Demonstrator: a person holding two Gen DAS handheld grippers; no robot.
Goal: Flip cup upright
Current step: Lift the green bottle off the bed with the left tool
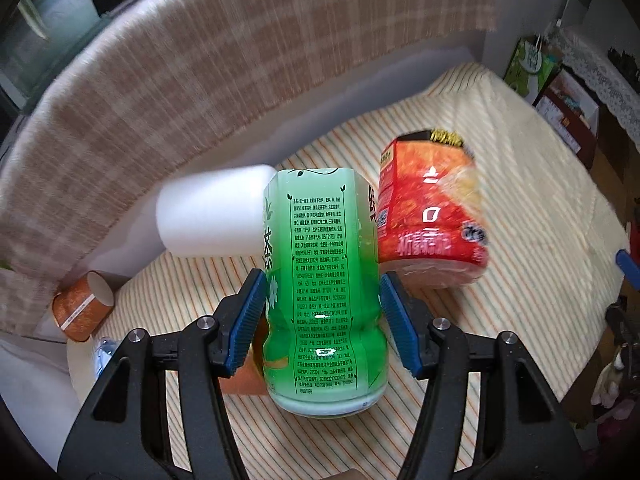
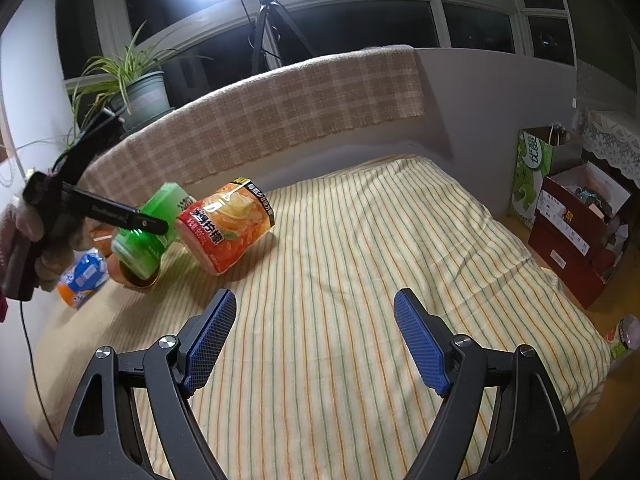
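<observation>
My left gripper [image 1: 322, 306] is shut on a green tea cup [image 1: 322, 280], its blue pads pressed on both sides of the waist. The cup hangs tilted above the striped bed cover [image 1: 520, 200]. In the right wrist view the same green cup [image 2: 150, 232] is held off the cover by the left gripper's black finger [image 2: 120, 212]. A red-orange noodle cup [image 1: 432, 208] lies tilted just right of it, also in the right wrist view [image 2: 226, 228]. My right gripper [image 2: 314, 336] is open and empty over the striped cover.
A white cylinder [image 1: 212, 212] lies behind the green cup. An orange paper cup [image 1: 82, 308] lies on its side at the left. A blue-orange packet [image 2: 82, 278] and an orange cup lie under the green cup. Checked headboard [image 2: 260, 116] behind; boxes [image 2: 576, 224] on the floor at right.
</observation>
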